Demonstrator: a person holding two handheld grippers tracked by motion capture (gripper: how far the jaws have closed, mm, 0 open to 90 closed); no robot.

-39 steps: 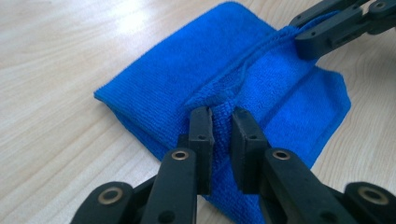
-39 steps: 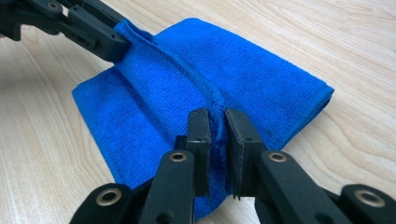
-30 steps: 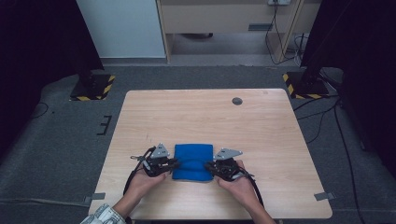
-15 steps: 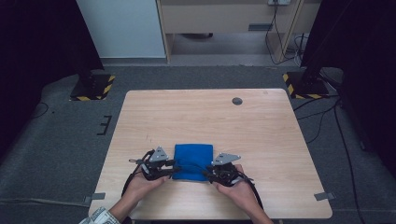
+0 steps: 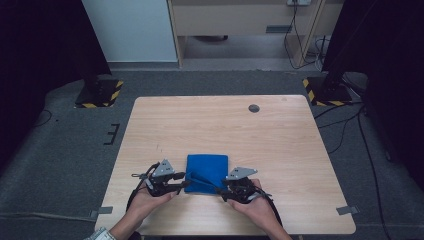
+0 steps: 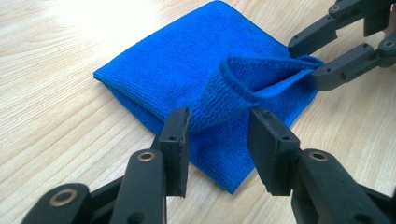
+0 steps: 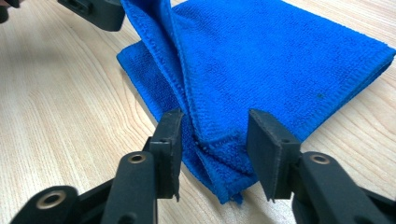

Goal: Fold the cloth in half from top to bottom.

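A folded blue cloth (image 5: 206,170) lies on the wooden table (image 5: 225,125) near its front edge. My left gripper (image 5: 182,182) is at the cloth's near left corner and my right gripper (image 5: 222,189) at its near right corner. A raised fold of the top layer runs between them. In the left gripper view the cloth (image 6: 187,60) sends this fold between my left gripper's (image 6: 219,126) parted jaws, which have just been opening. In the right gripper view the cloth (image 7: 280,60) has its layered corner between my right gripper's (image 7: 215,128) jaws, also just opening. Neither pair of pads presses on it.
A small dark round grommet (image 5: 254,108) sits in the table's far side. Bare wood surrounds the cloth. Two stands with yellow-and-black striped bases (image 5: 100,95) flank the table on the grey floor, and a cabinet stands behind.
Both hands have stayed by the cloth's near corners, drifting slightly toward the table's front edge. The jaws of both grippers stand wider than before, and the cloth's edge sits loose between them.
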